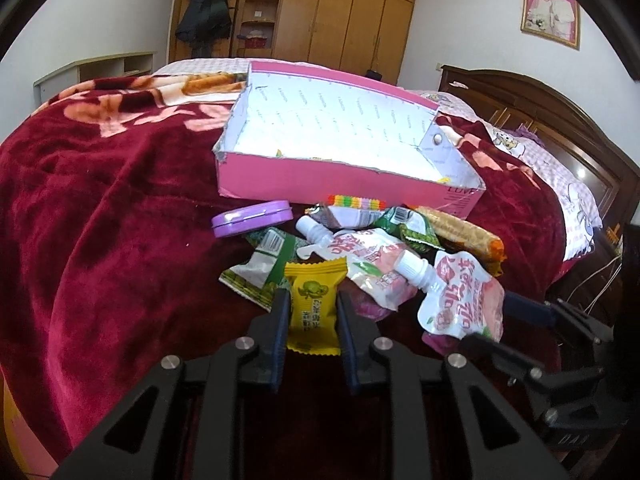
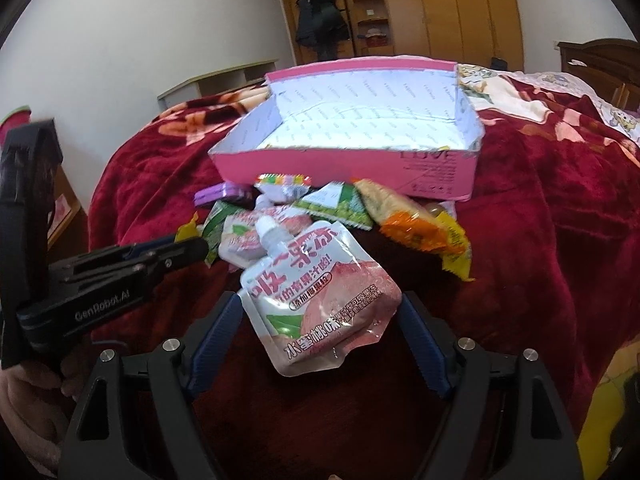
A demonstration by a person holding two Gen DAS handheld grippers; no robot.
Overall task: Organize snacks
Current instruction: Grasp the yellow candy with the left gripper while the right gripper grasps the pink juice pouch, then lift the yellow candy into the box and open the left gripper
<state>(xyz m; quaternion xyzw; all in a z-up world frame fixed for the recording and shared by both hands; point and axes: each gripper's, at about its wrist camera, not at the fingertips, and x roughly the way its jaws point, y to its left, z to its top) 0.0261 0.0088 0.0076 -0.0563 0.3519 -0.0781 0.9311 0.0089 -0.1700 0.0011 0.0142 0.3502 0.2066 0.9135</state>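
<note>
A pile of snacks lies on a red blanket in front of an open pink box. My left gripper is shut on a yellow candy packet; it also shows at the left of the right wrist view. My right gripper is open, its fingers on either side of a pink peach jelly pouch with a white cap; that pouch also shows in the left wrist view. A second pouch, green packets, a purple tin and an orange cracker pack lie in the pile.
The box holds almost nothing visible; its inside is white. The red flowered blanket covers the bed. A dark wooden headboard stands at the right, a wardrobe at the back wall, and a low shelf at the left.
</note>
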